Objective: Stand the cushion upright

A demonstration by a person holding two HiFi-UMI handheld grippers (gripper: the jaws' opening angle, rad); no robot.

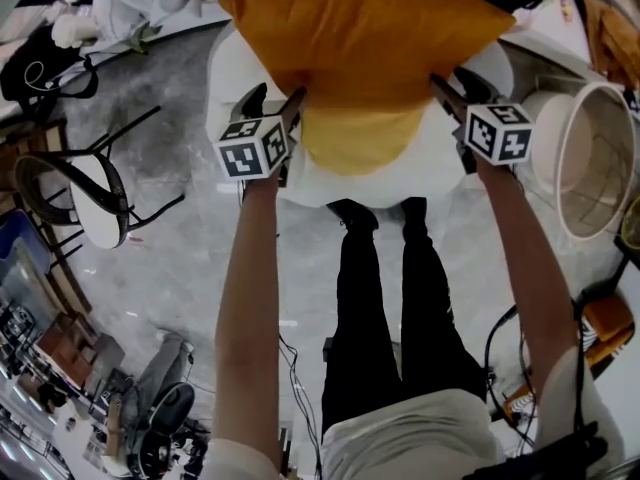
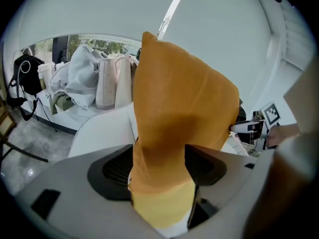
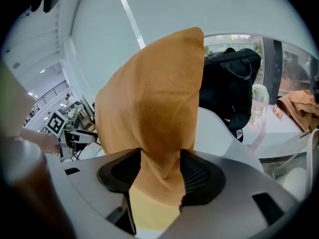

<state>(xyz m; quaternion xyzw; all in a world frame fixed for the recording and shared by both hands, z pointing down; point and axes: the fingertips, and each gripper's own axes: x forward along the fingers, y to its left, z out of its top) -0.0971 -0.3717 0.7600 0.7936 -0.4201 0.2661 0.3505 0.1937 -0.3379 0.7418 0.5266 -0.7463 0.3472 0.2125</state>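
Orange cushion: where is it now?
In the head view the orange cushion stands top centre on the white seat, its near corners gripped by the left gripper and the right gripper.

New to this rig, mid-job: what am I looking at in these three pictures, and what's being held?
No robot arm here: a person carries two handheld grippers. The head view looks down from the person's head; the other two cameras ride on the grippers, looking along their fingers. An orange cushion stands on a white seat. The left gripper and right gripper each have a corner of it between their fingers, pads against the fabric.
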